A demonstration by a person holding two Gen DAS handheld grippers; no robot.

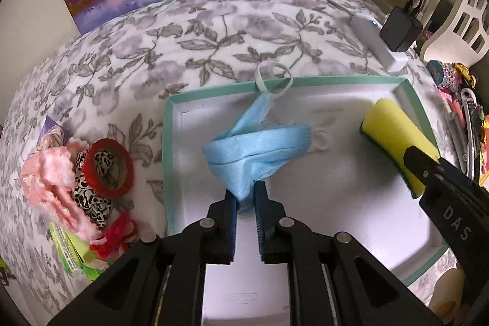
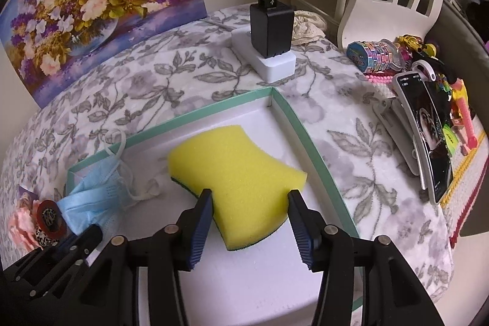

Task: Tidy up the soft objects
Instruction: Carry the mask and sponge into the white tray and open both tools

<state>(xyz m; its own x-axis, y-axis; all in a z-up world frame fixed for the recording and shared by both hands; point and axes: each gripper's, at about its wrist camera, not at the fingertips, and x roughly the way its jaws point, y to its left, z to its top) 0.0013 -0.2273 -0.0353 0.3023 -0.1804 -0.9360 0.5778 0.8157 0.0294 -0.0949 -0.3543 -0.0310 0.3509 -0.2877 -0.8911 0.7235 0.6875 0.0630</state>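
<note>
A crumpled blue face mask [image 1: 253,148] lies in the white tray with a teal rim [image 1: 336,79], one ear loop hanging over the far rim. My left gripper [image 1: 245,188] is shut on the mask's near end, which is bunched between the blue pads. At the tray's right end, my right gripper [image 2: 249,197] is shut on a yellow sponge [image 2: 235,173] with a dark green underside, its pads at the sponge's narrow waist. In the left wrist view the sponge [image 1: 394,136] sits tilted near the right rim. The mask [image 2: 91,197] also shows at the tray's left end [image 2: 305,127].
Left of the tray lie a pink fluffy piece [image 1: 49,173], a red ring [image 1: 108,170], a leopard-print scrunchie [image 1: 91,200] and a green pack [image 1: 70,249]. A power strip with a black charger [image 2: 272,29] sits behind the tray. A phone on a stand [image 2: 428,136] and toys are at right.
</note>
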